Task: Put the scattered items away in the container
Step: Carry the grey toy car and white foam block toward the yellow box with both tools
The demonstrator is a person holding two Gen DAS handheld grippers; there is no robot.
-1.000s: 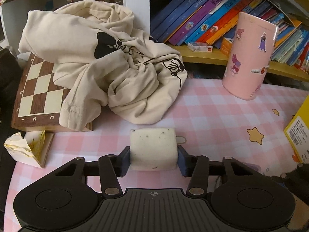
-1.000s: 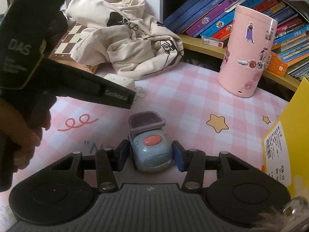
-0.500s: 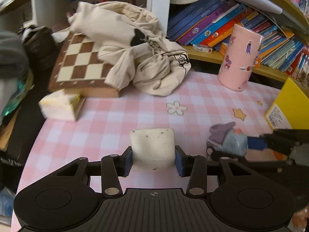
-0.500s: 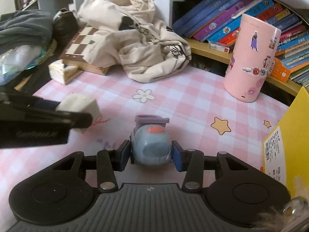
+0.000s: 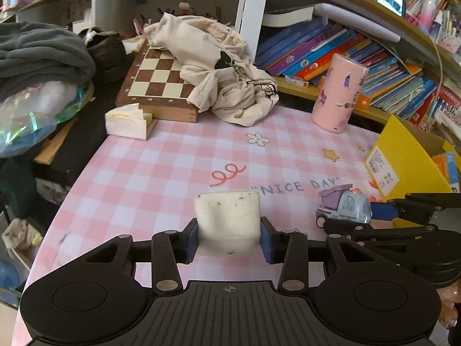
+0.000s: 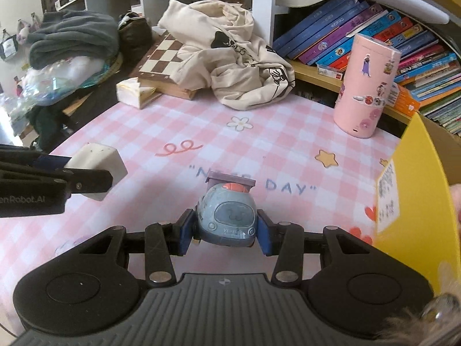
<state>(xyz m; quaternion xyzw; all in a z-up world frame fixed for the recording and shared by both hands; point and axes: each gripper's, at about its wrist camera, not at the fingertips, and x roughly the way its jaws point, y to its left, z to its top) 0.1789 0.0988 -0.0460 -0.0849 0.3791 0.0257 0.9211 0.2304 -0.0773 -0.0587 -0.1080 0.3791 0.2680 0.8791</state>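
Both my hands had lifted clear of the mat: left gripper (image 5: 229, 238) clamping the white block (image 5: 227, 222), right gripper (image 6: 224, 235) squeezing tighter on the toy truck (image 6: 227, 219); yellow box (image 6: 415, 201) waited at three o'clock.

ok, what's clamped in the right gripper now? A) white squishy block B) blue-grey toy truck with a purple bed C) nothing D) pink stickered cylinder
B: the right gripper has its blue pads pressed on the sides of the blue-grey toy truck with a purple bed, lifted off the pink checked mat.
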